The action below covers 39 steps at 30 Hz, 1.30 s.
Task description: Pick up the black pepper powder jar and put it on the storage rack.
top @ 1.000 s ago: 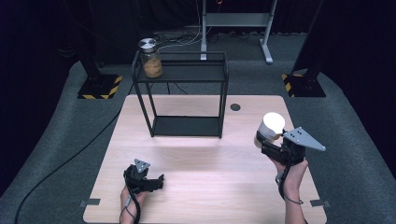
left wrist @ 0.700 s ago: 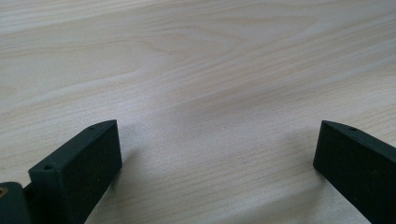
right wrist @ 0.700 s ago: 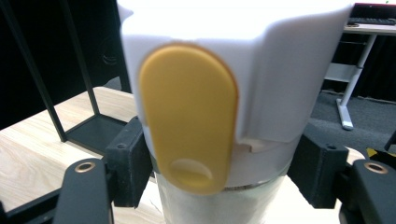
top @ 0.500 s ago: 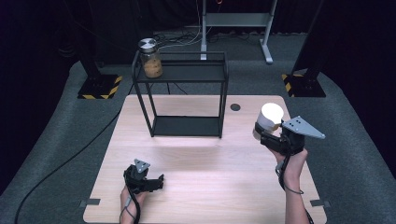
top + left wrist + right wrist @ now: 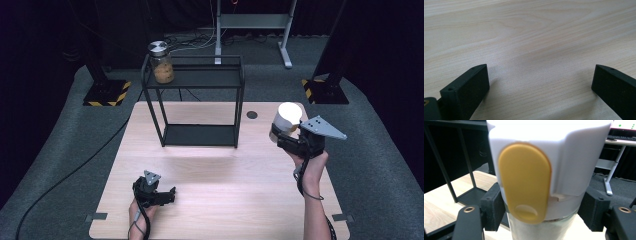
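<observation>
Right gripper (image 5: 290, 136) fingers clenched on white-lidded jar (image 5: 286, 120), now lifted toward the shelf (image 5: 200, 77) — left gripper (image 5: 159, 193) released, idle on tabletop (image 5: 210, 200).

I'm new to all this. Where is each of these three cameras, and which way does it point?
High view: above the person's side, looking forward and down on the table, rack and jar; both forearms enter from below.
Left gripper view: rides the left hand-held gripper, looking close at bare wood; its two jaws stand apart.
Right gripper view: rides the right hand-held gripper, facing the rack; its jaws clamp a white container.
Shared: the container and rack show in the high and right gripper views.
</observation>
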Each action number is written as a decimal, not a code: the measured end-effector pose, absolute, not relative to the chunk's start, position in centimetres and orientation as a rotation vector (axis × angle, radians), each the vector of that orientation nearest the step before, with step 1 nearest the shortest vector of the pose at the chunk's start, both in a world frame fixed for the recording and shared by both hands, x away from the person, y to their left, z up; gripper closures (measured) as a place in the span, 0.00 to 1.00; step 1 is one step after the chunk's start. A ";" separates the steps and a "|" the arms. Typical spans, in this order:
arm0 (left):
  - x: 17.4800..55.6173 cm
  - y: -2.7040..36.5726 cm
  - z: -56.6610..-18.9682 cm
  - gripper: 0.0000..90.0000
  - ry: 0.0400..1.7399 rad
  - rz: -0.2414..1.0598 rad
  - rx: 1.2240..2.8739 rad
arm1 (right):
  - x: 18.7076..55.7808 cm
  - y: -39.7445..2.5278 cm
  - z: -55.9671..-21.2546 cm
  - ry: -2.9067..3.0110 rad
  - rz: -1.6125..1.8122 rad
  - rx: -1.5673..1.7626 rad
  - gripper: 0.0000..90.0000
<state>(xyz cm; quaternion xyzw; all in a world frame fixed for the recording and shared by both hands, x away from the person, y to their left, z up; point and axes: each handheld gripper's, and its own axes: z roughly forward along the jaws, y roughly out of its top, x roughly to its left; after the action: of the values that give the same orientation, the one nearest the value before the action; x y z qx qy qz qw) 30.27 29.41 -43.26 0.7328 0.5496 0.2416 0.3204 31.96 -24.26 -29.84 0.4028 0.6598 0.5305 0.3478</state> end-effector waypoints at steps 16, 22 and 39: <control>30.2 29.4 -43.2 0.01 1.441 0.638 1.929 | 33.2 -23.3 -28.4 1.709 1.404 1.029 0.33; 30.2 29.4 -43.2 0.01 1.441 0.638 1.930 | 33.7 -23.0 -27.7 1.717 1.406 1.024 0.33; 30.2 29.3 -43.3 0.01 1.437 0.644 1.932 | 36.0 -21.2 -25.8 1.782 1.412 0.998 0.33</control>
<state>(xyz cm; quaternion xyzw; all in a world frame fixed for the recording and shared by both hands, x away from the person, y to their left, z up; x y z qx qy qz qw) 30.19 29.31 -43.26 0.7346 0.5465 0.2450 0.3189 36.03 -21.23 -25.85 0.3803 0.6790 0.5382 0.3234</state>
